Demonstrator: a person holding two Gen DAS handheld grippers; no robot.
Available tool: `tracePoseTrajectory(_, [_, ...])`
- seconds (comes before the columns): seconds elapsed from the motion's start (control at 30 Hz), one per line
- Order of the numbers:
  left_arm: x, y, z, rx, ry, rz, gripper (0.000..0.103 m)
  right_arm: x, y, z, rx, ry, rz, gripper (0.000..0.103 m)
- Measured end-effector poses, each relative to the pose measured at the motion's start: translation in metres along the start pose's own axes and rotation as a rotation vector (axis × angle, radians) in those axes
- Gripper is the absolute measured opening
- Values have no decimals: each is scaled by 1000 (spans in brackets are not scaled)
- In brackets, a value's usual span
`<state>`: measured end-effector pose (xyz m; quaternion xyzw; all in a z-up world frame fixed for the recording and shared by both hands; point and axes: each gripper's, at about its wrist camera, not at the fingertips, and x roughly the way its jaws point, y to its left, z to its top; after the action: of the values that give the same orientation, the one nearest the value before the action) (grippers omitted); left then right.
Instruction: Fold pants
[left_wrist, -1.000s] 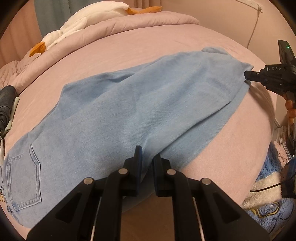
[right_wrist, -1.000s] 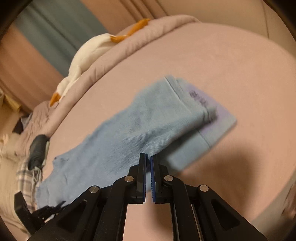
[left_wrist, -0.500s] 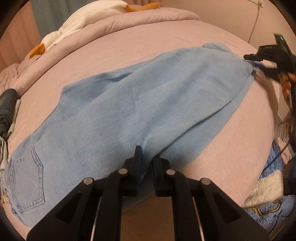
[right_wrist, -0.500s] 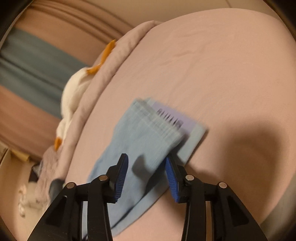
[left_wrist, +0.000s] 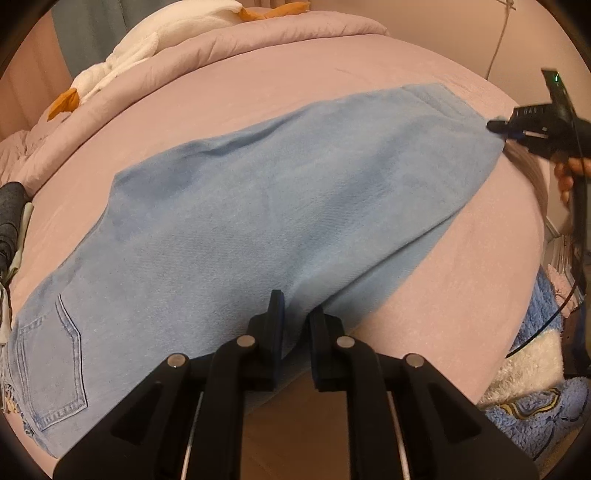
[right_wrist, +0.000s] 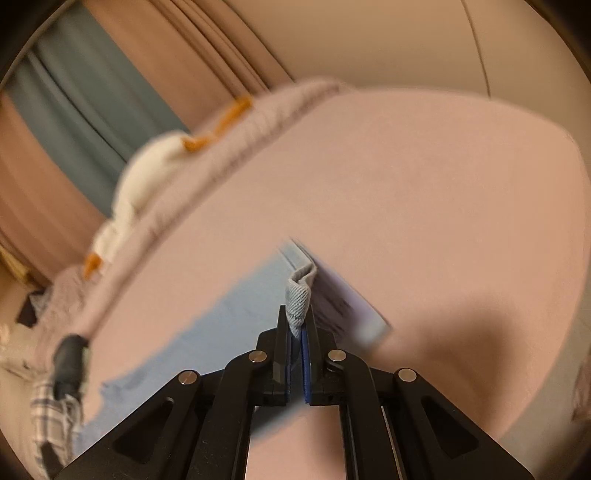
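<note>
Both grippers grip your pants (left_wrist: 266, 206) on the bed (left_wrist: 303, 70): right gripper (right_wrist: 297, 325) pinching the hem, left gripper (left_wrist: 295, 325) clamping the near fold.

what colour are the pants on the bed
Light blue denim pants, clearest in the left wrist view.

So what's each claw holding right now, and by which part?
Right claw pinches the jeans at the hem corner. Left claw grips the near edge, mid-leg.
</note>
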<state>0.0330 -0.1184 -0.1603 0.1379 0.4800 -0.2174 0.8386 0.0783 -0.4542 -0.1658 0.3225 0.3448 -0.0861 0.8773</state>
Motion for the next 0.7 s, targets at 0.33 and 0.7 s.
tracePoseTrajectory(0.33, [-43, 43, -21, -181, -48, -116, 17, -12, -2, 7, -55, -90, -180, 40])
tracePoseTrajectory(0.7, [-86, 156, -77, -650, -151, 75, 18, -18, 172, -109, -838, 120, 353, 40])
